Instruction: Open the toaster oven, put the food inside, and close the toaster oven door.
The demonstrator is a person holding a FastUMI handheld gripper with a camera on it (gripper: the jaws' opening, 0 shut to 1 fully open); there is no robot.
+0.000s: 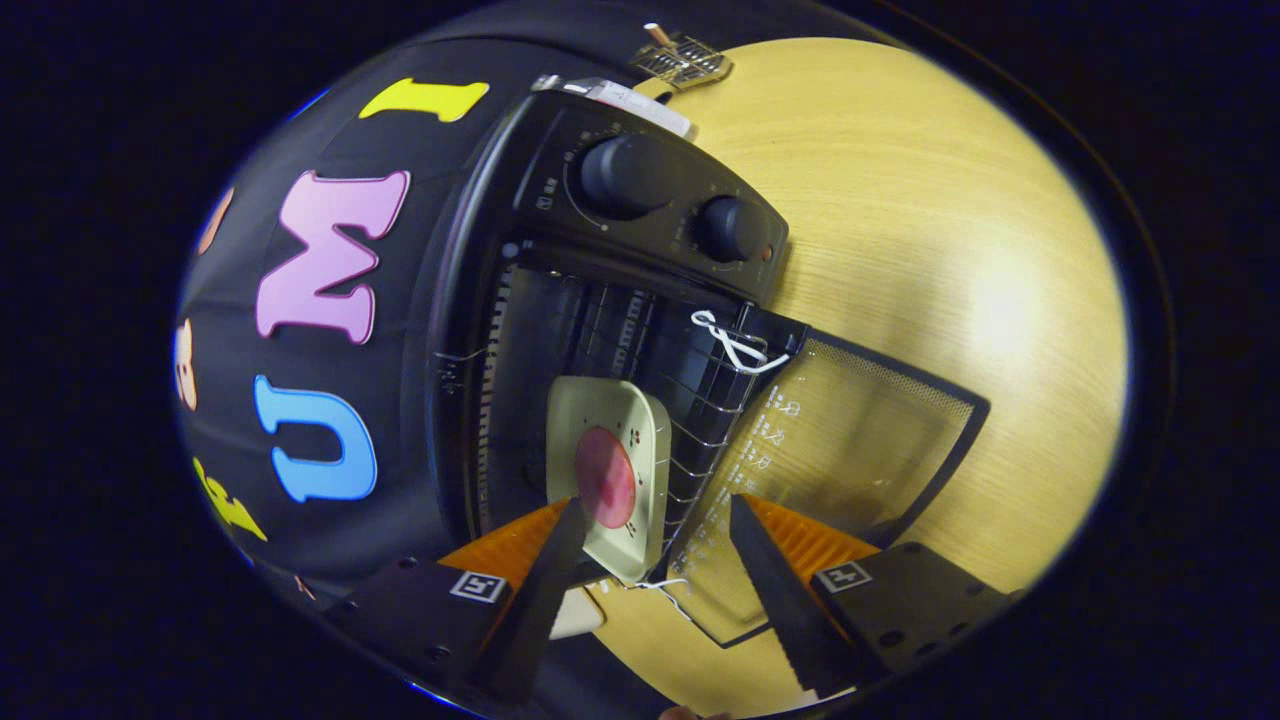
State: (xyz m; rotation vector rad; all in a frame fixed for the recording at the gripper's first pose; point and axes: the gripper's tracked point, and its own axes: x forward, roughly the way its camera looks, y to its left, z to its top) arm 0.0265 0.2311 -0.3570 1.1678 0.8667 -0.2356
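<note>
The view is rolled to one side, so the toaster oven (pixel 600 300) appears tipped over against the black cloth wall (pixel 330 480), standing on a pale wooden table (pixel 930 230). Its glass door (pixel 850 440) is swung fully open and lies flat out over the table, with the wood grain showing through the pane. Two round knobs sit on the control panel, a larger one (pixel 625 175) and a smaller one (pixel 733 228), side by side. A wire rack (pixel 700 400) sits in the mouth of the oven, and a white cord (pixel 733 343) is tied at its front edge near the door hinge. On the rack rests a cream-coloured square plate (pixel 612 445) with a round pink piece of food (pixel 605 478) lying on it; the plate sits partly inside the oven cavity, its near edge reaching out toward the door. The gripper (pixel 655 520) is spread wide, its two fingers well apart. One finger (pixel 545 590) overlaps the near corner of the plate, though whether it actually touches cannot be told; the other finger (pixel 780 590) lies over the open door, clear of the plate. Nothing is pinched between them. Beyond the oven, at the far edge of the table, a small metal wire object (pixel 685 58) can be seen, too small to identify.
</note>
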